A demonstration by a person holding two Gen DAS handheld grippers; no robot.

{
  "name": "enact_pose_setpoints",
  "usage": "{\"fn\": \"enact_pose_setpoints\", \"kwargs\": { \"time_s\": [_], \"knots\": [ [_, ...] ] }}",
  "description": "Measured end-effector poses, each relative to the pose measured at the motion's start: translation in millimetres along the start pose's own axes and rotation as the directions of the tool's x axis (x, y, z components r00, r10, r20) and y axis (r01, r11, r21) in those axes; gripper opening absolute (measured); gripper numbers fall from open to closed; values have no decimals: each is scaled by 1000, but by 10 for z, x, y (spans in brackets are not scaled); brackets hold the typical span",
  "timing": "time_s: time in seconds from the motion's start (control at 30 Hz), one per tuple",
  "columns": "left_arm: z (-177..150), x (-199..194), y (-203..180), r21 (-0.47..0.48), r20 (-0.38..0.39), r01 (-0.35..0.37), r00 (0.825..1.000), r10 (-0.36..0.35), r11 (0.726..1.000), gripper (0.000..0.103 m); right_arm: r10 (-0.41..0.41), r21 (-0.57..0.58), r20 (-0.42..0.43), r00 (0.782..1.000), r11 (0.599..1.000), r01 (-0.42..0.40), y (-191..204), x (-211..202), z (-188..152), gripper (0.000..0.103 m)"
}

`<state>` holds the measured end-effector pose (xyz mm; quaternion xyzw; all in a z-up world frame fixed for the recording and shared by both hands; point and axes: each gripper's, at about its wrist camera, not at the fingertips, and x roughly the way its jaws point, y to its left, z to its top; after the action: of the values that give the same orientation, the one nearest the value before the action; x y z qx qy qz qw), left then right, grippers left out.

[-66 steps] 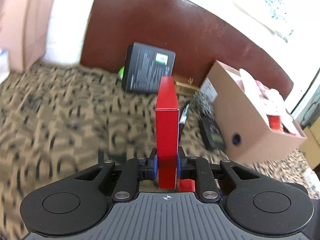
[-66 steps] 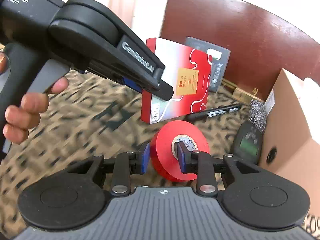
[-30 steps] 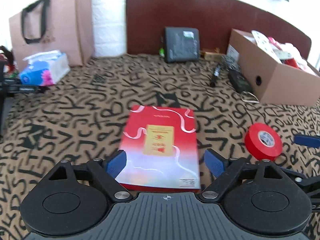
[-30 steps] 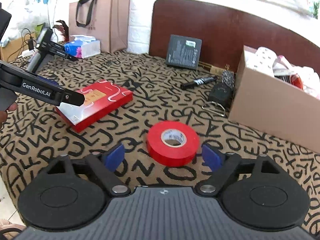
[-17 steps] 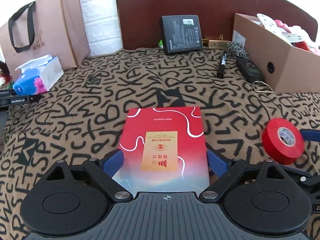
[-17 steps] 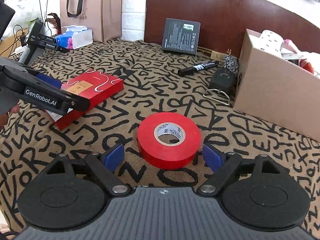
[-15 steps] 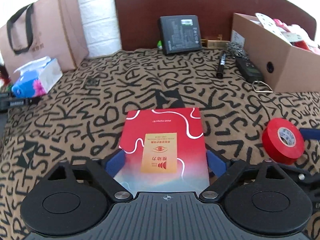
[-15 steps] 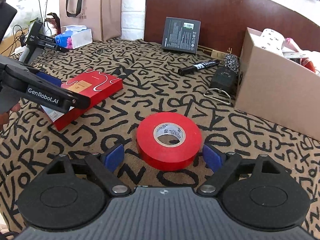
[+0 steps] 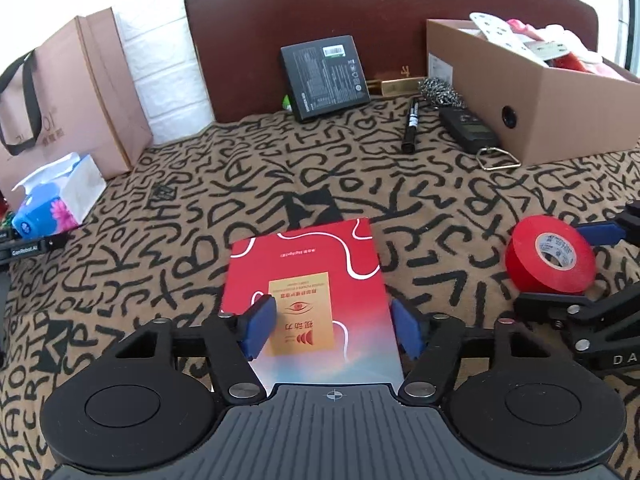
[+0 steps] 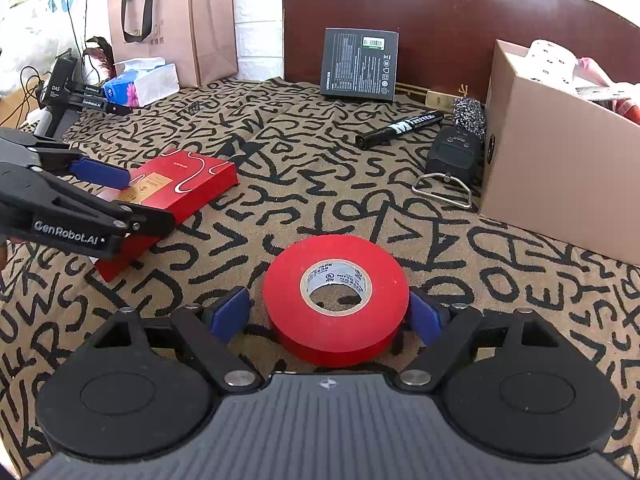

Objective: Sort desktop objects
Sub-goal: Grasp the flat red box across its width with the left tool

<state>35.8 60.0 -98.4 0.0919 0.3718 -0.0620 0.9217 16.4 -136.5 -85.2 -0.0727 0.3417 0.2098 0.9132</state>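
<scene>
Red tape roll (image 10: 335, 298) lies flat between the spread right gripper (image 10: 327, 316) jaws; left gripper (image 9: 332, 330) jaws are closing over the red box (image 9: 310, 300), pads not yet pressing.

Two low wrist views, shared bedspread (image 9: 420, 184)

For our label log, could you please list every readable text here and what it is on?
"GenRobot.AI": side of the left claw, closing with the red box between its jaws.
"DAS": spare claw tool, back left.
Too small or blurred: black box, marker, tape roll, paper bag, red box.
</scene>
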Motion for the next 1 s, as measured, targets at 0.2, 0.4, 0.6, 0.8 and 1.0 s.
{"fn": "enact_pose_setpoints", "kwargs": {
  "time_s": [0.2,0.4,0.6,0.8,1.0],
  "knots": [
    [-8,-80,-33,22,15,17,1000,-17,1000,50,-13,3,5,1000,1000,13,18,-3,3,83],
    [-54,-9,68,-31,2,-129,992,129,991,102,-11,6,10,1000,1000,11,8,-35,-41,83],
    [-93,146,139,-5,-48,-133,990,132,991,102,-11,11,11,1000,1000,11,5,-35,-51,84],
    [-76,178,266,9,-52,-48,997,49,999,101,-9,13,11,1000,1000,9,6,-28,-44,86],
    [-11,-7,265,47,11,51,999,-51,998,65,-10,16,11,1000,1000,9,12,-8,-30,86]
  ]
}}
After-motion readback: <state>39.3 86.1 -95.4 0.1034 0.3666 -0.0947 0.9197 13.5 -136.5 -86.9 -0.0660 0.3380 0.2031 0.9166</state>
